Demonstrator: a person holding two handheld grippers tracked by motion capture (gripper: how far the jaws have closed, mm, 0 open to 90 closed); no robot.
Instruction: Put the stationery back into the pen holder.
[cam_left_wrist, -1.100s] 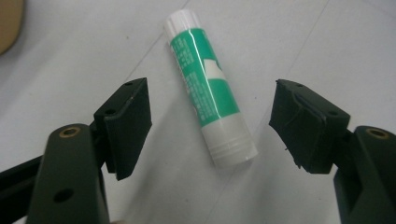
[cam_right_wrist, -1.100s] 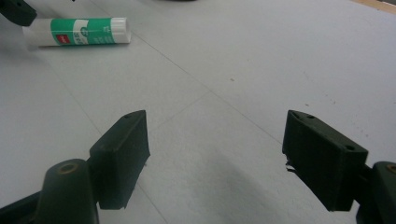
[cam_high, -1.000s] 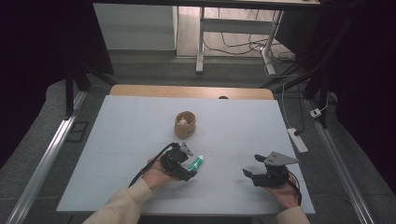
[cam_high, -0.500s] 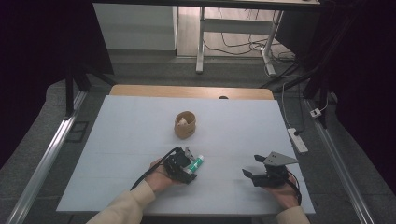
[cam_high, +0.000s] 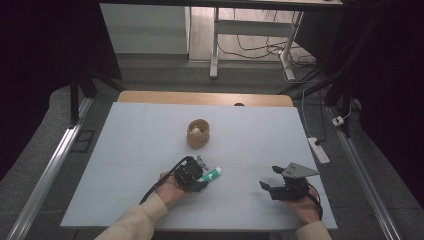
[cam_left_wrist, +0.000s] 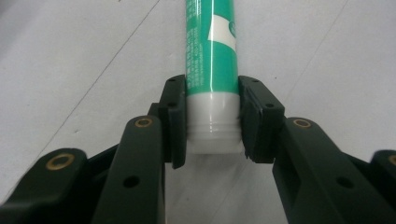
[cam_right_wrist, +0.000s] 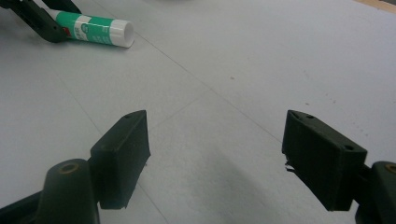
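A green and white glue stick (cam_high: 212, 174) lies on the white table top (cam_high: 135, 135), in front of the middle. My left gripper (cam_high: 200, 177) lies low over its near end. In the left gripper view both pads press the sides of the glue stick (cam_left_wrist: 212, 56) at its white end, and the jaws of the left gripper (cam_left_wrist: 212, 122) have just been closing on it. To the right, my right gripper (cam_high: 268, 183) rests near the front edge. Its jaws stand wide apart in the right gripper view (cam_right_wrist: 217, 154) with nothing between them, and the glue stick (cam_right_wrist: 93, 27) lies far off.
A small round wooden cup (cam_high: 198, 134) with something pale inside stands at the table's middle, behind the glue stick. A white power strip (cam_high: 319, 150) lies on the floor past the right edge. Desk legs and cables sit beyond the far edge.
The left gripper's jaws have drawn in around the glue stick. Both hands have kept their places.
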